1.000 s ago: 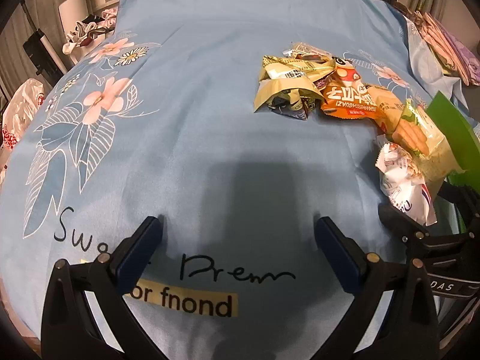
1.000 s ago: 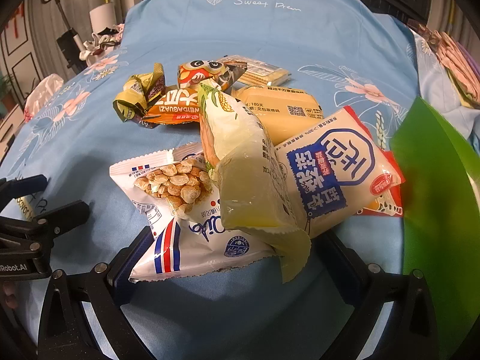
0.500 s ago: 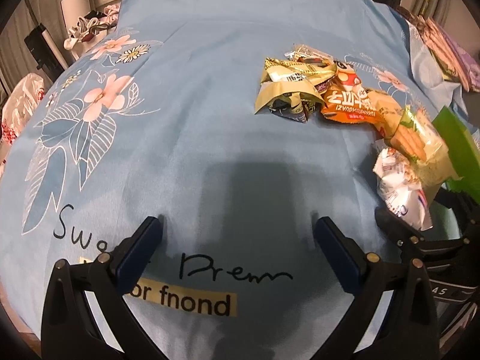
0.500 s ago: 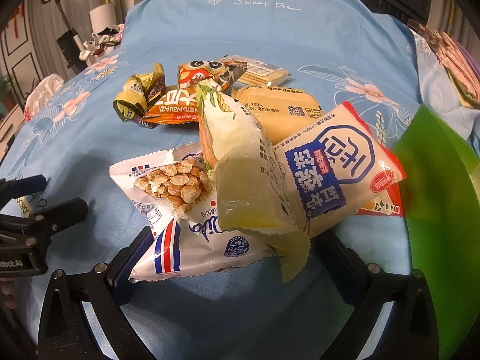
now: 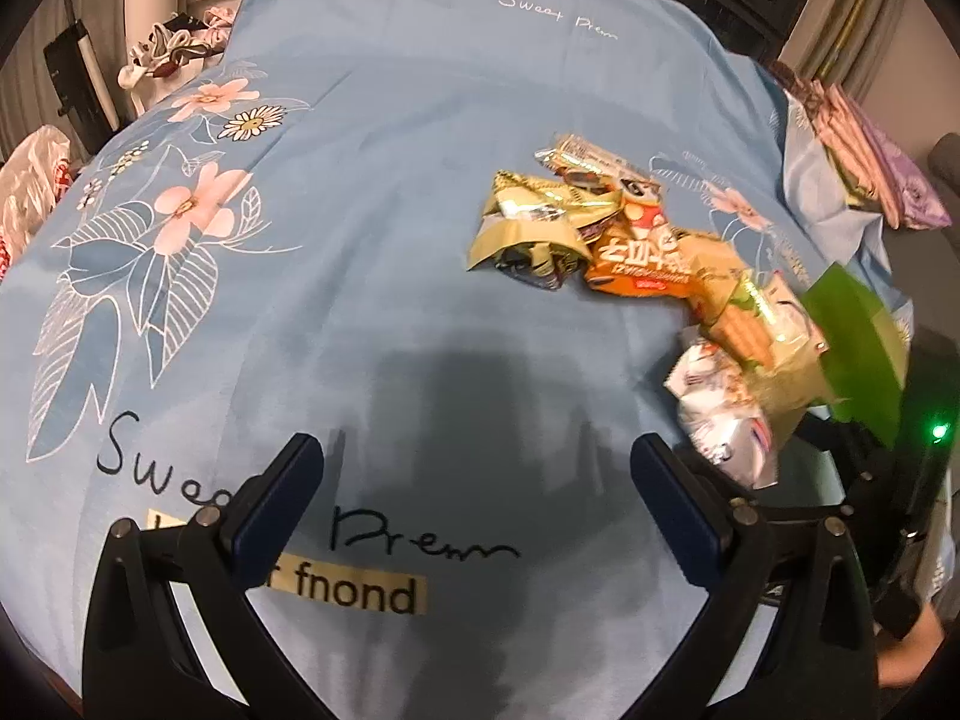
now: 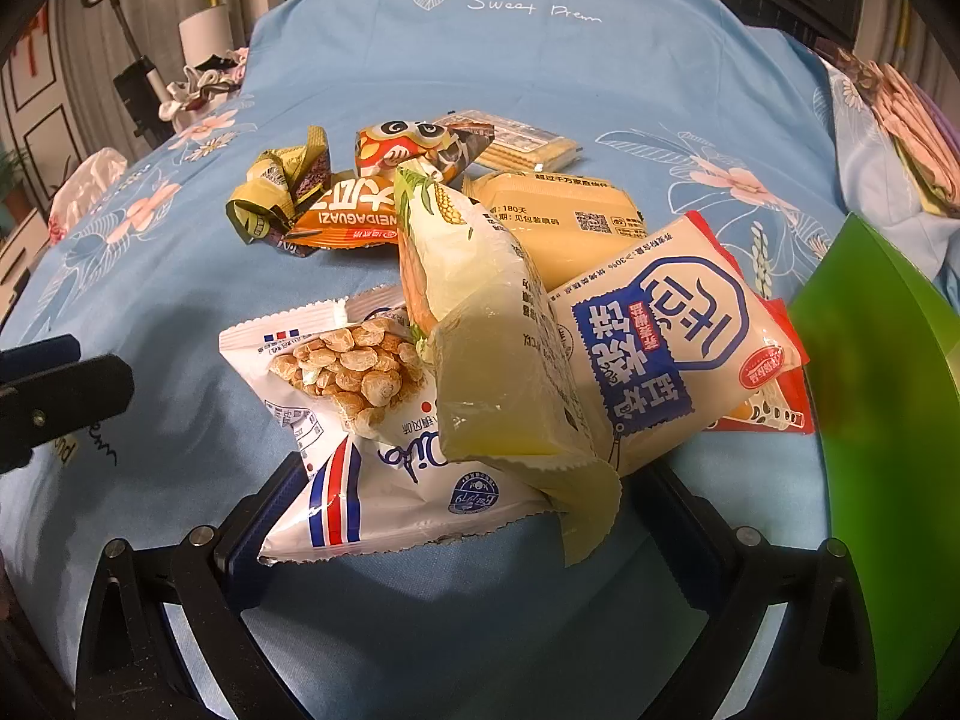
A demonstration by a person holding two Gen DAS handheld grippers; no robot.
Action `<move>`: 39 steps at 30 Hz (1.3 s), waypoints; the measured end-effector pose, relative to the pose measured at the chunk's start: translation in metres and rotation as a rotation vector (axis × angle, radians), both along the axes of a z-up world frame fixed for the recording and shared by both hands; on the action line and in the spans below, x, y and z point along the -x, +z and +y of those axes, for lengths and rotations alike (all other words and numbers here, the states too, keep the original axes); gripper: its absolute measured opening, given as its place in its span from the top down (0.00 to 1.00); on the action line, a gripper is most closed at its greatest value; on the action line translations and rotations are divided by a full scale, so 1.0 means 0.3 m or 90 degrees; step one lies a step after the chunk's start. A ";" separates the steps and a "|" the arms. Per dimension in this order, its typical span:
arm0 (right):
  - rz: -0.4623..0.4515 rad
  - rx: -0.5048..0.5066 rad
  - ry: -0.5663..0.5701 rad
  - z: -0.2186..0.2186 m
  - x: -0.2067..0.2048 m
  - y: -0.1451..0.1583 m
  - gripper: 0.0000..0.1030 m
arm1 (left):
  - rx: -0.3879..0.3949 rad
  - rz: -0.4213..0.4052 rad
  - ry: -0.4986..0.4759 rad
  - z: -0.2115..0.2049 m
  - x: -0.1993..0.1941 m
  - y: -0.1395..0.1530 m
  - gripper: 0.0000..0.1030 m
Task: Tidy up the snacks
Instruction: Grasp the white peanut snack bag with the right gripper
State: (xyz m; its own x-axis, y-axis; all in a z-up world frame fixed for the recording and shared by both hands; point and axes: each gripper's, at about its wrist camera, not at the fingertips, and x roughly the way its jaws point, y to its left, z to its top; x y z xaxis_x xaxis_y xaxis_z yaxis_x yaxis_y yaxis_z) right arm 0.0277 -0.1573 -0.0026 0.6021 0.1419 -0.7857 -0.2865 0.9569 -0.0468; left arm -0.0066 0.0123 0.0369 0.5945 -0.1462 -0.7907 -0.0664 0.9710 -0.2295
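On blue floral bedsheet (image 5: 372,228): left gripper (image 5: 477,480) spread wide over bare fabric near the printed lettering, nothing between its 2 fingers. Well to its right, snack pile (image 5: 648,264).

Between the right gripper (image 6: 456,504) fingers, set wide: white bag of puffed snacks (image 6: 360,432) with a red-and-blue stripe, and on top of it a pale green wrapped snack (image 6: 486,348) tilted up toward the camera. Whether the pads actually press either packet: cannot tell, both fingertips hidden under the wrappers. Leaning against the green one on the right, white packet with blue label (image 6: 672,348), over a red packet (image 6: 774,408). Behind these, yellow packet (image 6: 558,222), orange seed packet (image 6: 348,216), crumpled olive-gold wrappers (image 6: 282,192) at the left end, clear cracker pack (image 6: 516,141) farthest back. At the right edge, green container (image 6: 888,420), its wall just beside the red packet. Beyond the bed's far right corner, folded pink and purple cloths (image 6: 912,126).
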 end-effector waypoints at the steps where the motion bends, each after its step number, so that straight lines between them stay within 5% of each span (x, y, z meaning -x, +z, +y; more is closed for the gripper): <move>1: 0.000 0.000 0.000 0.000 0.000 0.000 0.00 | 0.002 -0.001 -0.002 -0.002 0.001 0.005 0.00; 6: 0.008 0.012 -0.009 0.008 -0.004 0.001 0.00 | 0.002 -0.024 -0.010 -0.005 0.014 0.050 0.00; 9: 0.076 -0.019 -0.016 0.001 -0.009 0.034 0.00 | 0.005 -0.032 -0.005 0.015 0.023 0.082 0.00; 16: 0.160 -0.220 -0.072 -0.139 0.043 0.244 0.00 | 0.024 -0.051 0.005 0.033 0.017 0.189 0.01; 21: 0.111 -0.245 -0.108 -0.160 0.021 0.396 0.01 | 0.061 -0.054 -0.050 -0.029 -0.042 0.245 0.01; 22: 0.114 -0.275 -0.105 -0.162 0.007 0.406 0.07 | 0.057 -0.053 -0.061 -0.044 -0.056 0.243 0.01; 25: 0.158 -0.393 -0.081 -0.167 -0.032 0.389 0.46 | 0.038 -0.022 -0.082 -0.090 -0.094 0.192 0.07; 26: 0.173 -0.405 -0.072 -0.147 -0.040 0.369 0.49 | 0.043 -0.017 -0.089 -0.099 -0.096 0.171 0.07; 32: 0.237 -0.339 -0.068 -0.055 -0.086 0.219 0.49 | 0.078 0.030 -0.118 -0.151 -0.117 0.072 0.18; 36: 0.213 -0.225 -0.128 -0.068 -0.114 0.189 0.49 | 0.107 0.058 -0.125 -0.182 -0.132 0.026 0.19; 39: 0.230 -0.252 -0.126 -0.086 -0.142 0.158 0.46 | 0.124 0.063 -0.139 -0.205 -0.131 0.013 0.19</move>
